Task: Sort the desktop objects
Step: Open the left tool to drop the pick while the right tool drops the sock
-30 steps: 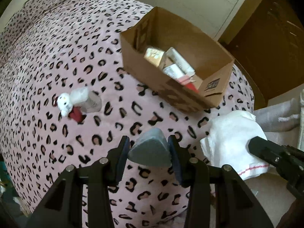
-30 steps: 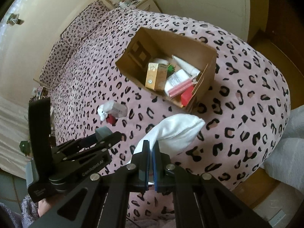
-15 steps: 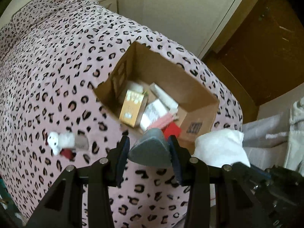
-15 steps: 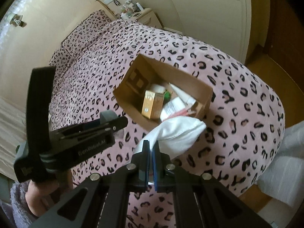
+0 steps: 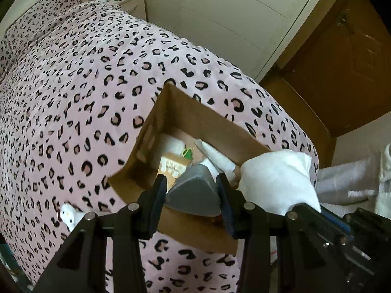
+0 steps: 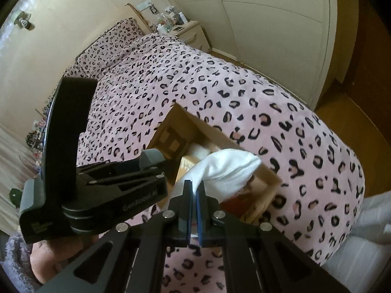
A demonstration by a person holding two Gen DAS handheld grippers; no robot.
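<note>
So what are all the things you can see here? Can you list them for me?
cardboard box: one, brown, open, sitting on the bed
things in the box: several, a tan carton and white packs, partly hidden
grey wedge: one, grey, held between the left jaws above the box
white cloth: one, white, pinched in the right jaws above the box
small toy: one, white, on the bed beside the box
bed cover: one, pink with black spots
nightstand: one, pale, by the far wall, small items on top
left gripper: black
right gripper: black
</note>
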